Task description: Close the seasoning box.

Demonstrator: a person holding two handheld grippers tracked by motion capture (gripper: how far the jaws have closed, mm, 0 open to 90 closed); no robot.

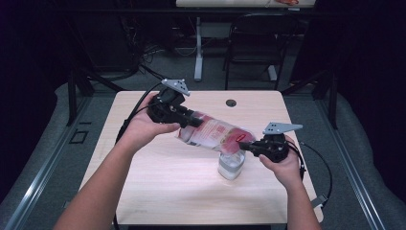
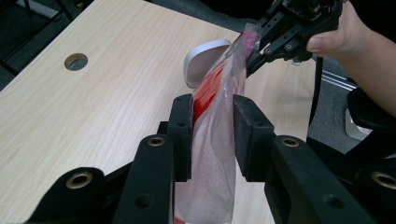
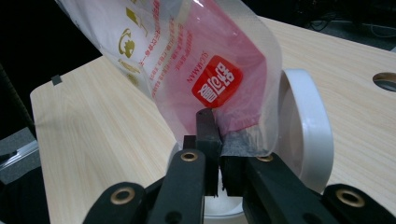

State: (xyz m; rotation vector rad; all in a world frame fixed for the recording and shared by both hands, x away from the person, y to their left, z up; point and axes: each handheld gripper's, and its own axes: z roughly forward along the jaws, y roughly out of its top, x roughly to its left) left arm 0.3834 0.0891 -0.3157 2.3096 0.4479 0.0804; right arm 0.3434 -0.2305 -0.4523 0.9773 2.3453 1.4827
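A clear plastic bag (image 1: 213,133) with red print hangs slanted above the table, stretched between both grippers, its lower end over a white jar (image 1: 231,165). My left gripper (image 1: 194,120) is shut on the bag's upper, fuller end. In the left gripper view its pads (image 2: 183,135) press the bag (image 2: 212,154), which holds pale grains. My right gripper (image 1: 244,145) pinches the bag's lower edge. In the right gripper view the jaws (image 3: 219,140) clamp the bag's (image 3: 196,60) rim beside the jar's upright white lid (image 3: 303,126). The left gripper view also has the right gripper (image 2: 256,58) and the lid (image 2: 201,60).
The light wooden table (image 1: 158,187) has a round cable hole (image 1: 231,102) near its far edge. Black cables trail off both sides of it. A dark chair (image 1: 253,43) and a white table leg (image 1: 198,52) stand behind on the grey floor.
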